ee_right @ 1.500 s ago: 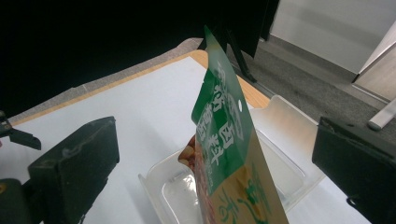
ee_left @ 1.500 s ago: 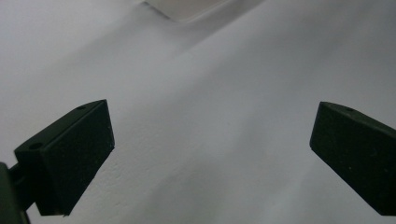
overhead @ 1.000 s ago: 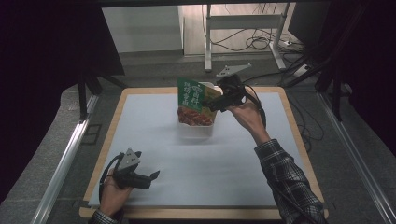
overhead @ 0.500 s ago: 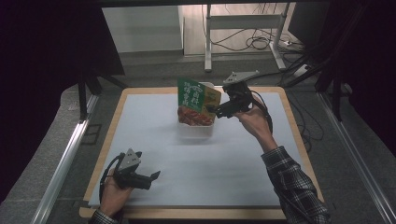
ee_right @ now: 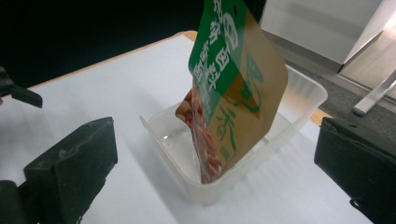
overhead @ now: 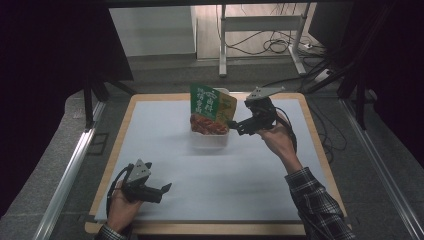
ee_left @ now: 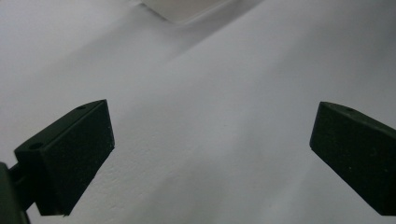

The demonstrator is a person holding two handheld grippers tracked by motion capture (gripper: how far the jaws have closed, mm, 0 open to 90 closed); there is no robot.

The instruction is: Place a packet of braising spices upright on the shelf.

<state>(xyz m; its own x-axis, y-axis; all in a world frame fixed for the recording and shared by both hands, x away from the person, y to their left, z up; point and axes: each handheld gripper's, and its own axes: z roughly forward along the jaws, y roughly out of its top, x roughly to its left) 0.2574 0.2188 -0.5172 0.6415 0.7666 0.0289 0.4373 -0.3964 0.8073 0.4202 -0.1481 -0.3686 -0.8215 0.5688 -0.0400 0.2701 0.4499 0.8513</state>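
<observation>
One snack pouch (overhead: 211, 109) stands in one clear tub (overhead: 209, 139).

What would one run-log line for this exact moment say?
right gripper: open, beside snack pouch | snack pouch: standing tilted in clear tub | left gripper: open, holding nothing, over white mat

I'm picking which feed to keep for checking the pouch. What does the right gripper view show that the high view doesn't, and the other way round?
Right gripper view: the clear plastic tub's inside up close, the snack pouch standing tilted in it, its bottom edge on the tub floor, and the open jaws. High view: both hands, the left tongs near the table's front edge, the right tongs beside the pouch. Both: pouch, tub, white table cover.
</observation>
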